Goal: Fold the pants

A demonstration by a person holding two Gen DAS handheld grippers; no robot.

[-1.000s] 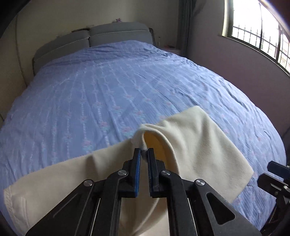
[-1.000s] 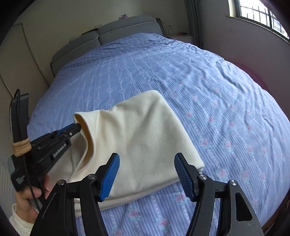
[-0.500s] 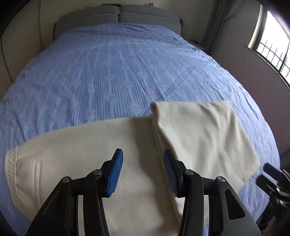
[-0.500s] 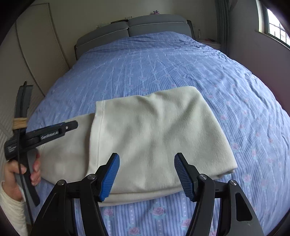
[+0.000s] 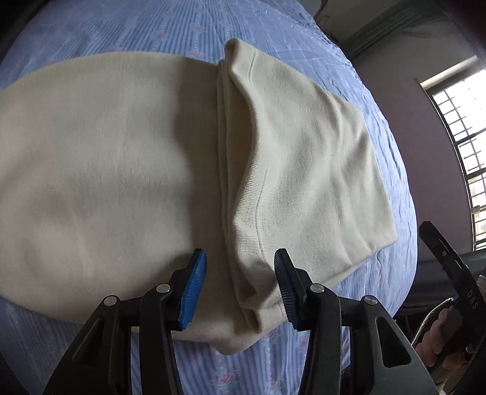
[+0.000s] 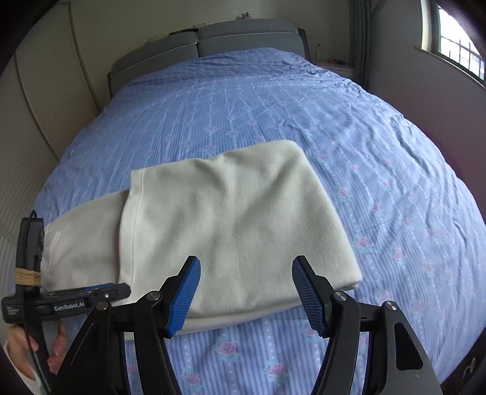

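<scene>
While both grippers gape empty, the folded pants point(image 5: 303, 170) lie just beyond the left gripper point(image 5: 240, 285) and right gripper point(image 6: 246, 291).

A bed point(image 6: 243, 100) with a blue, rose-patterned striped cover filled the room, its grey padded headboard point(image 6: 206, 39) against a cream wall point(image 6: 121, 27). Daylight came through a barred window point(image 6: 455, 57) on the right, beside a dark curtain point(image 6: 360, 36). A nightstand point(image 6: 334, 65) stood near the headboard.

Soft daylight from the window point(image 5: 464, 145); heavy fisheye bending, dark vignetted corners.
</scene>
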